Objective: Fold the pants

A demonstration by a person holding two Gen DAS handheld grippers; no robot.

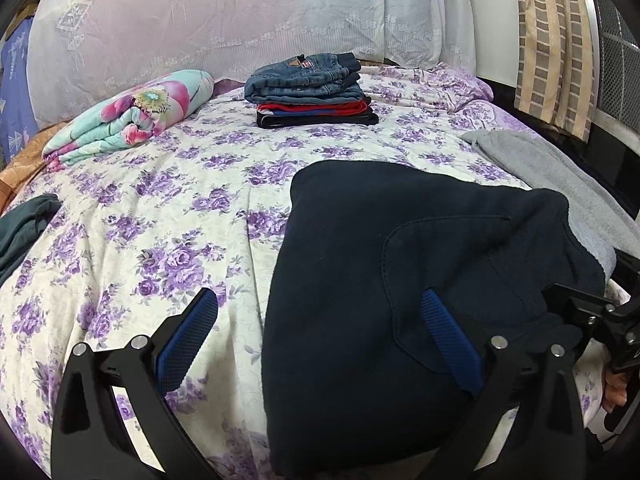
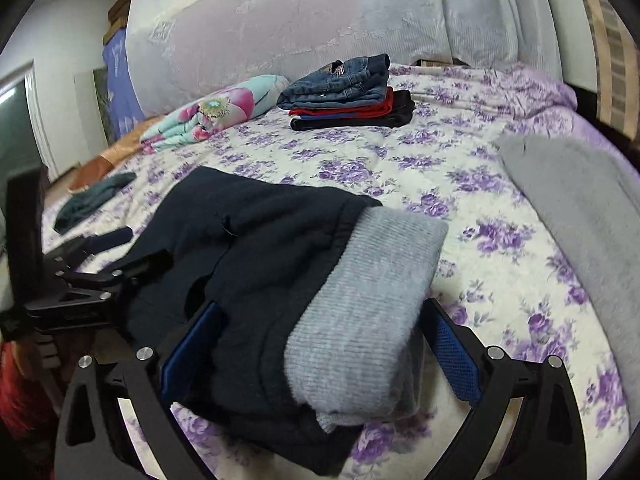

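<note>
Pants (image 2: 256,280) between open right tool (image 2: 332,344) fingers — on bed (image 2: 500,240).

floral quilt (image 1: 132,116); folded clothes stack (image 1: 312,92)

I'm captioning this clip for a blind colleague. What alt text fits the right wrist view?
The right gripper, jaws wide open, straddles folded dark navy pants with a grey ribbed waistband on a purple-flowered bedspread. Behind lie a stack of folded clothes and a grey garment; the left gripper sits alongside.
</note>
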